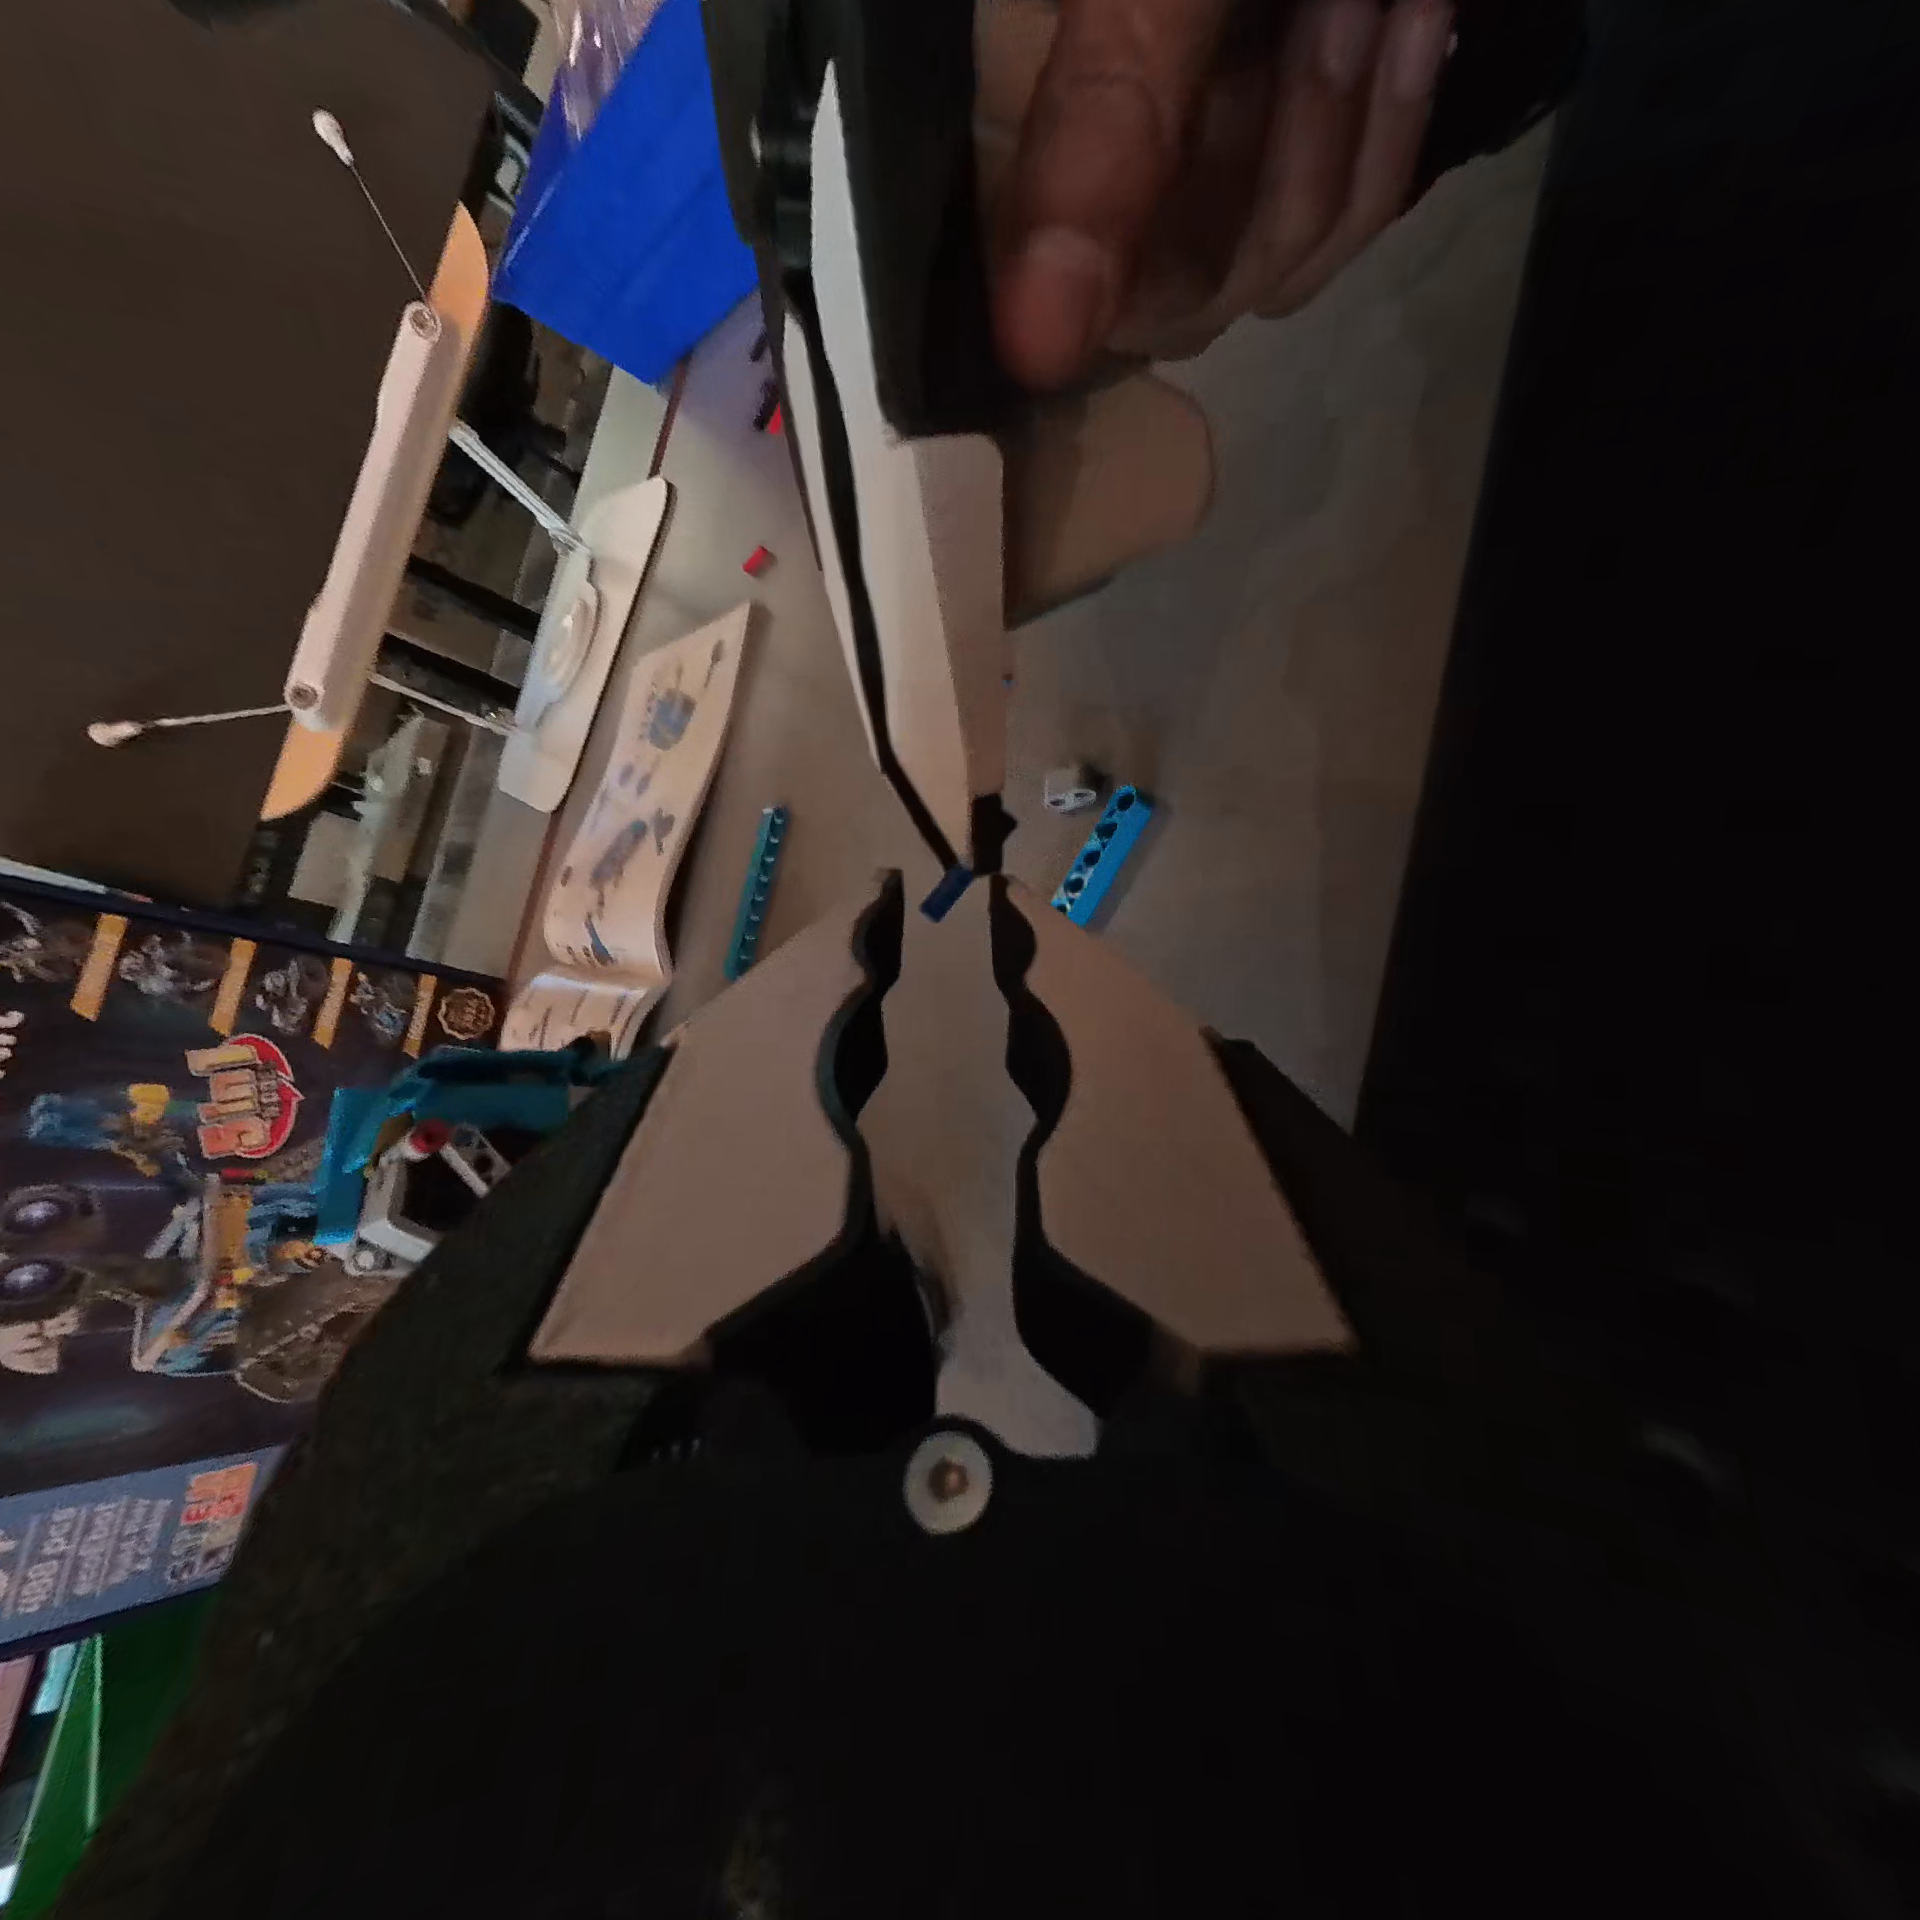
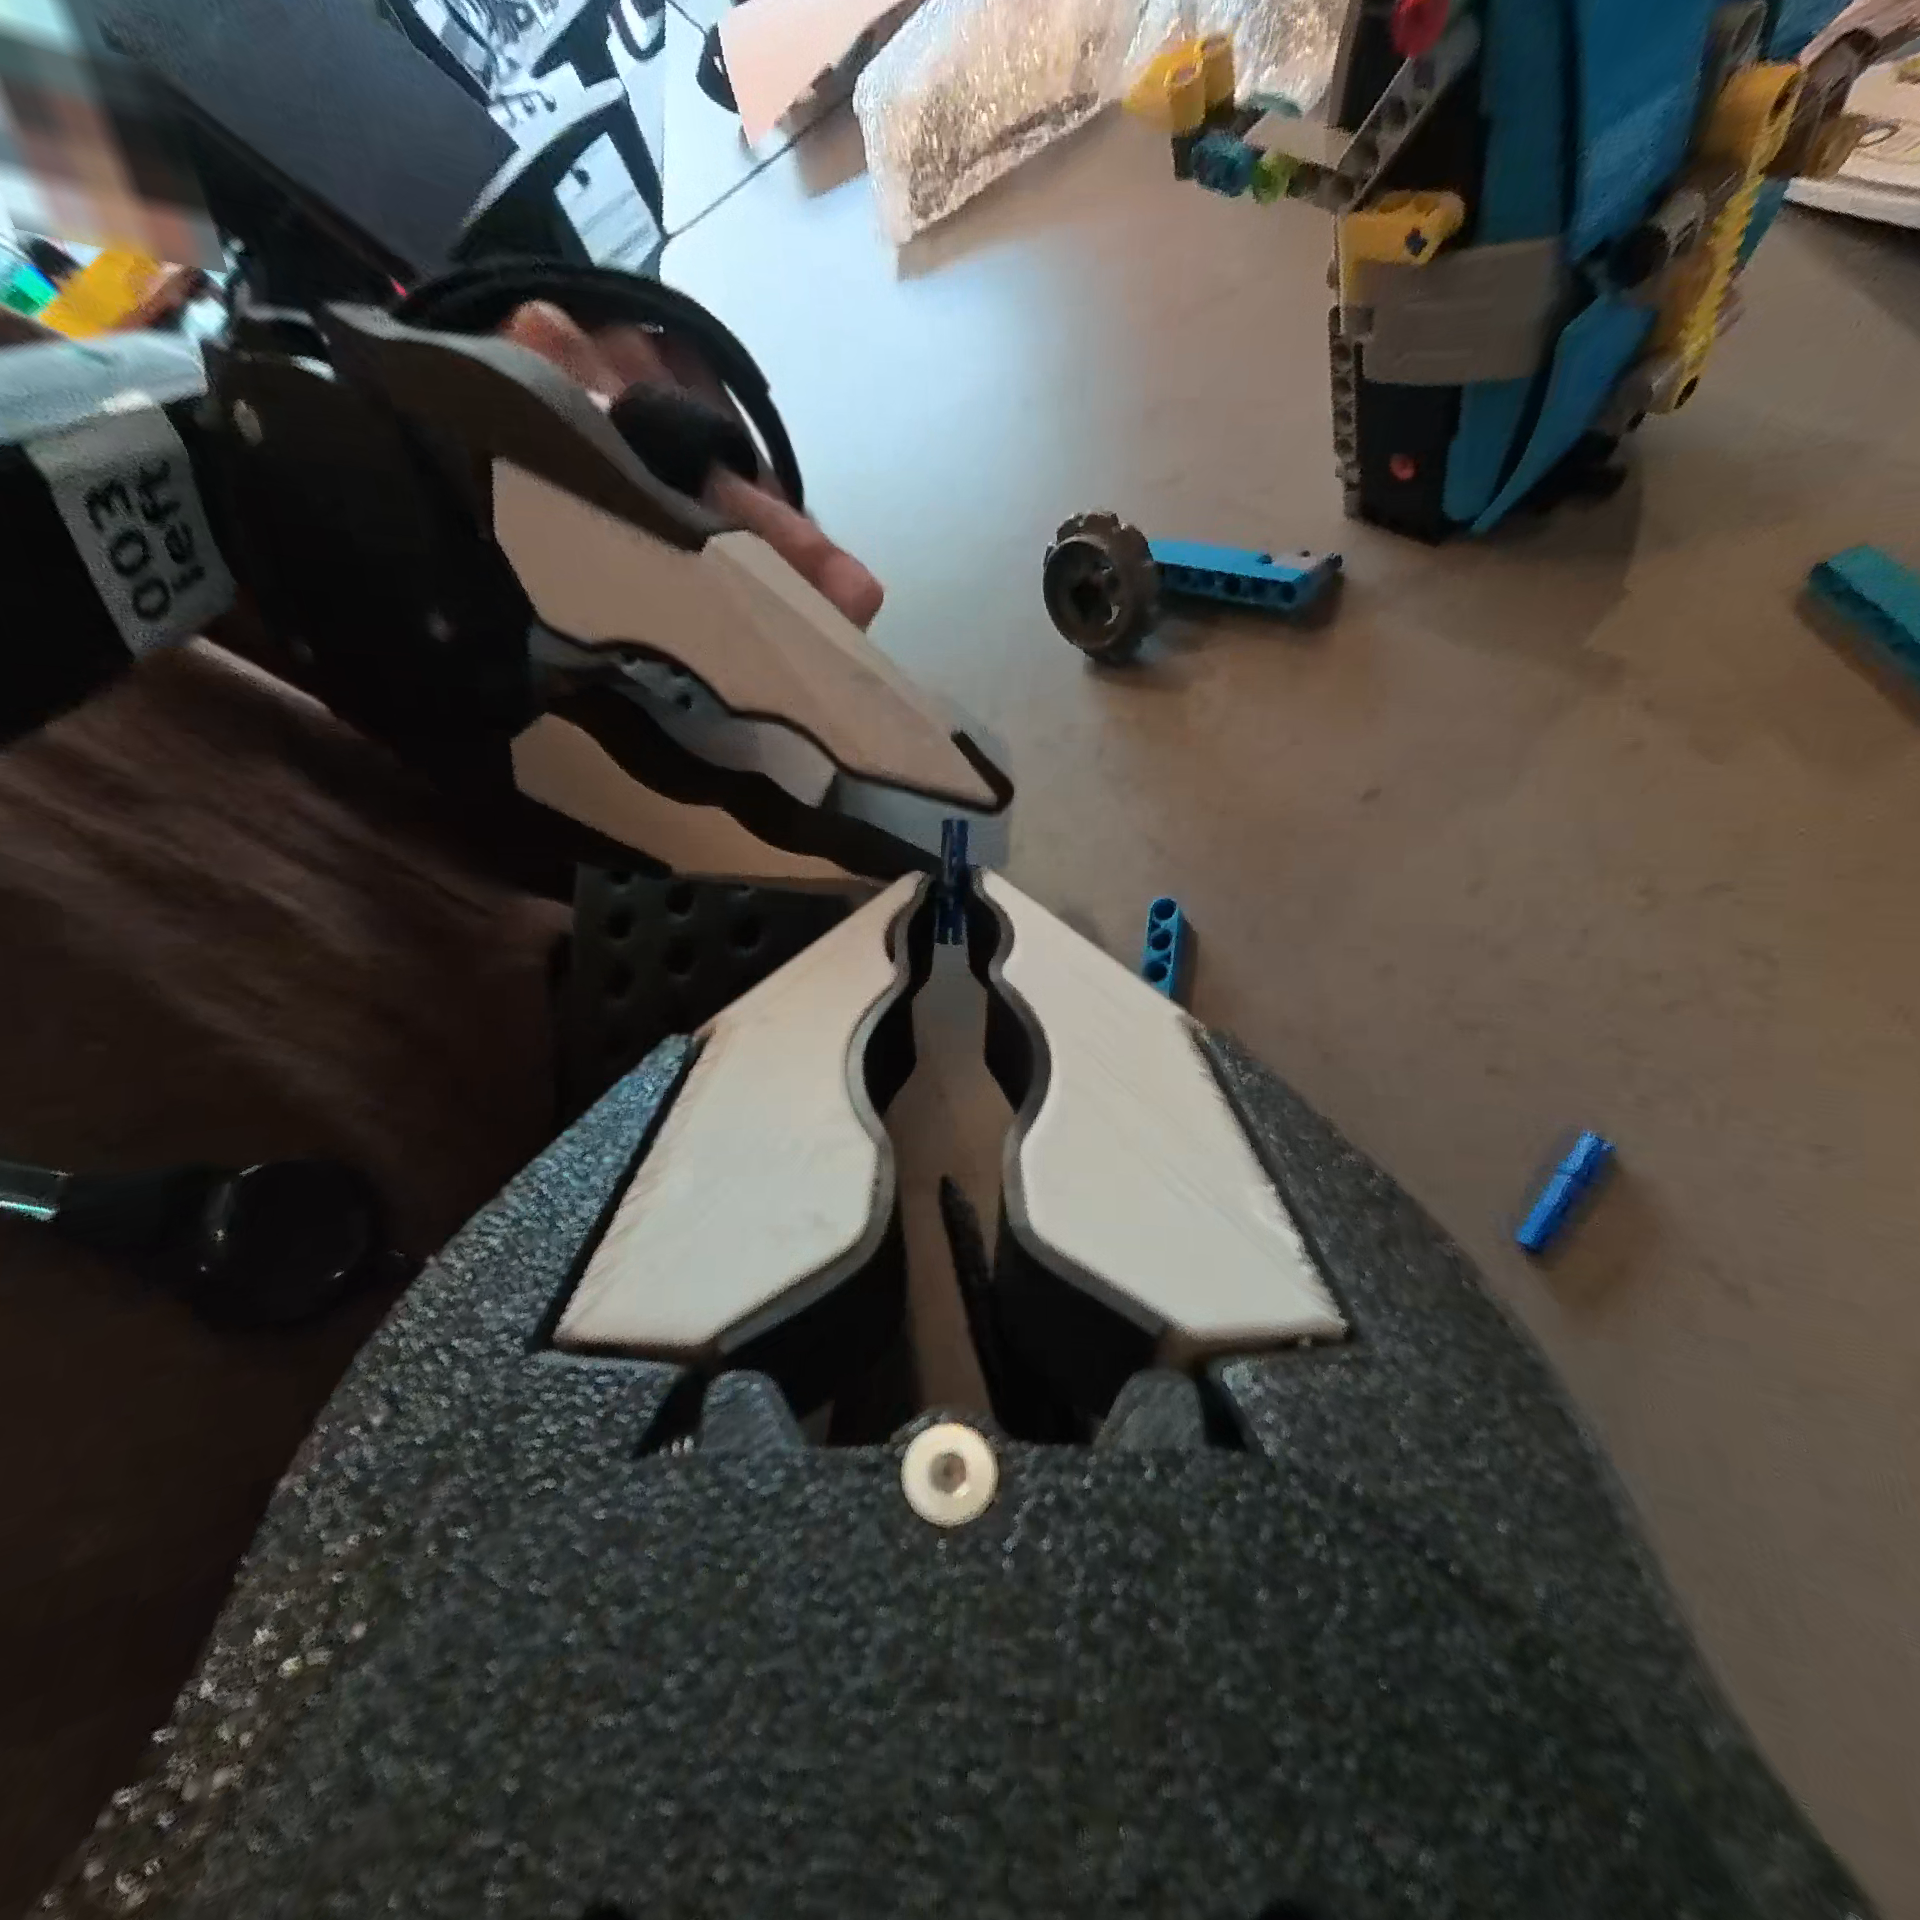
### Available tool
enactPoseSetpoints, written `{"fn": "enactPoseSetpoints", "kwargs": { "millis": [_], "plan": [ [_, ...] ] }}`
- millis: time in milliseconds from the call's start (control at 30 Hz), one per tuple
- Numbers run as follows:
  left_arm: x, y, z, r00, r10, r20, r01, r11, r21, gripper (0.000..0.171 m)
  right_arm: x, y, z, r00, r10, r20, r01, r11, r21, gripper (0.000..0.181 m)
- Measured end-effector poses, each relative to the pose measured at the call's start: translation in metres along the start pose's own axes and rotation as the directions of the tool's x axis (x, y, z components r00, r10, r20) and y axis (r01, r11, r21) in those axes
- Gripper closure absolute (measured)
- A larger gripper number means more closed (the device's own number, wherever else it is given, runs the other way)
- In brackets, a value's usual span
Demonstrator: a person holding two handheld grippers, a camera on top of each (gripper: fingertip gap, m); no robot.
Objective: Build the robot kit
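Observation:
My right gripper (image 2: 953, 885) is shut on a small dark-blue pin (image 2: 953, 914), held upright between its tips above the beige table (image 2: 1351, 1039). My left gripper (image 2: 992, 821) comes in from the left, and its tips meet the pin's top end. In the left wrist view the right gripper (image 1: 982, 836) reaches down from above, held by a hand (image 1: 1143, 208). The blue pin (image 1: 943, 896) sticks out of it into the narrow gap between my left gripper's (image 1: 948, 883) tips. I see no firm contact with the left fingers.
A blue and yellow brick model (image 2: 1558, 260) stands at the back right. On the table lie a grey wheel (image 2: 1096, 597) on a blue beam, a short blue beam (image 2: 1164, 940), a loose blue pin (image 2: 1564, 1190), a long teal beam (image 1: 756, 894), a booklet (image 1: 644, 821) and the set's box (image 1: 156, 1195). Both grippers' tips are close together, under 4 cm apart. From the left gripper's tips to the grey wheel (image 2: 1096, 597) is close to 11 cm.

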State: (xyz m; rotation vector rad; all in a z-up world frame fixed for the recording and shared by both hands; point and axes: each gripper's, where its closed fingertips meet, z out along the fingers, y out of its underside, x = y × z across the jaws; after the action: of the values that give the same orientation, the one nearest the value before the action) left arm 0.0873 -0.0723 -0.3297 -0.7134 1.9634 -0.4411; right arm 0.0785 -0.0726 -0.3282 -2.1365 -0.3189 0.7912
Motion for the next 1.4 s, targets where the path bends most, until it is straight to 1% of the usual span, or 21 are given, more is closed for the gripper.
{"fn": "enactPoseSetpoints", "kwargs": {
  "millis": [67, 133, 200, 267, 367, 433, 533, 633, 667, 700, 733, 867, 1067, 1133, 1233, 1300, 1400],
  "plan": [
    [0.001, 0.000, 0.003, 0.999, 0.031, 0.010, -0.031, 1.000, -0.005, 0.165, 0.000, -0.003, 0.000, 1.000, 0.013, 0.002, -0.013, 1.000, 0.011, 0.176],
    [-0.001, 0.002, 0.006, 0.999, 0.038, 0.028, -0.038, 0.999, -0.015, 0.167, 0.005, -0.003, 0.000, 1.000, 0.019, -0.019, -0.019, 1.000, 0.014, 0.175],
    [-0.009, 0.003, 0.007, 0.998, -0.009, 0.062, 0.010, 1.000, -0.020, 0.168, 0.009, -0.010, -0.002, 0.999, 0.026, -0.040, -0.024, 0.998, 0.063, 0.175],
    [-0.019, 0.005, 0.006, 0.993, -0.053, 0.103, 0.055, 0.998, -0.017, 0.168, 0.009, -0.017, -0.008, 0.999, 0.028, -0.038, -0.023, 0.992, 0.126, 0.166],
    [-0.032, 0.002, 0.004, 0.980, -0.152, 0.129, 0.150, 0.988, 0.024, 0.168, 0.006, -0.025, -0.014, 0.999, 0.021, -0.032, -0.014, 0.977, 0.213, 0.163],
    [-0.036, -0.002, 0.003, 0.975, -0.176, 0.133, 0.171, 0.984, 0.045, 0.168, 0.006, -0.031, -0.015, 0.999, 0.017, -0.051, -0.003, 0.965, 0.264, 0.163],
    [-0.036, -0.006, 0.003, 0.975, -0.165, 0.148, 0.159, 0.986, 0.057, 0.168, 0.007, -0.042, -0.019, 0.997, 0.032, -0.064, -0.007, 0.938, 0.347, 0.166],
    [-0.034, -0.010, 0.004, 0.977, -0.154, 0.149, 0.146, 0.987, 0.063, 0.168, 0.006, -0.041, -0.015, 0.998, 0.041, -0.038, -0.026, 0.940, 0.341, 0.167],
    [-0.034, -0.011, 0.004, 0.977, -0.154, 0.149, 0.146, 0.987, 0.064, 0.168, 0.007, -0.040, -0.015, 0.998, 0.038, -0.047, -0.020, 0.940, 0.340, 0.169],
    [-0.034, -0.012, 0.004, 0.977, -0.154, 0.150, 0.145, 0.987, 0.067, 0.168, 0.009, -0.040, -0.016, 0.997, 0.031, -0.066, -0.006, 0.941, 0.339, 0.176],
    [-0.033, -0.012, 0.004, 0.977, -0.156, 0.148, 0.147, 0.987, 0.069, 0.168, 0.009, -0.040, -0.017, 0.998, 0.023, -0.066, 0.001, 0.942, 0.335, 0.176],
    [-0.032, -0.013, 0.006, 0.972, -0.199, 0.125, 0.189, 0.978, 0.086, 0.167, 0.009, -0.038, -0.018, 0.998, 0.031, -0.053, -0.012, 0.948, 0.317, 0.176],
    [-0.028, -0.007, 0.011, 0.977, -0.176, 0.119, 0.169, 0.983, 0.065, 0.168, 0.008, -0.037, -0.021, 0.999, 0.029, -0.033, -0.018, 0.950, 0.311, 0.176],
    [-0.029, -0.009, 0.009, 0.977, -0.177, 0.117, 0.169, 0.982, 0.081, 0.169, 0.008, -0.037, -0.022, 0.999, 0.034, -0.022, -0.025, 0.948, 0.318, 0.176],
    [-0.031, -0.011, 0.008, 0.976, -0.183, 0.119, 0.173, 0.981, 0.089, 0.169, 0.011, -0.032, -0.021, 0.999, 0.032, -0.040, -0.019, 0.956, 0.293, 0.168],
    [-0.030, -0.010, 0.009, 0.979, -0.166, 0.118, 0.158, 0.984, 0.079, 0.169, 0.011, -0.030, -0.019, 0.998, 0.018, -0.053, -0.002, 0.959, 0.284, 0.169],
    [-0.028, -0.007, 0.012, 0.983, -0.134, 0.122, 0.128, 0.990, 0.060, 0.169, 0.009, -0.028, -0.016, 0.997, -0.011, -0.070, 0.029, 0.966, 0.257, 0.176]
  ]
}}
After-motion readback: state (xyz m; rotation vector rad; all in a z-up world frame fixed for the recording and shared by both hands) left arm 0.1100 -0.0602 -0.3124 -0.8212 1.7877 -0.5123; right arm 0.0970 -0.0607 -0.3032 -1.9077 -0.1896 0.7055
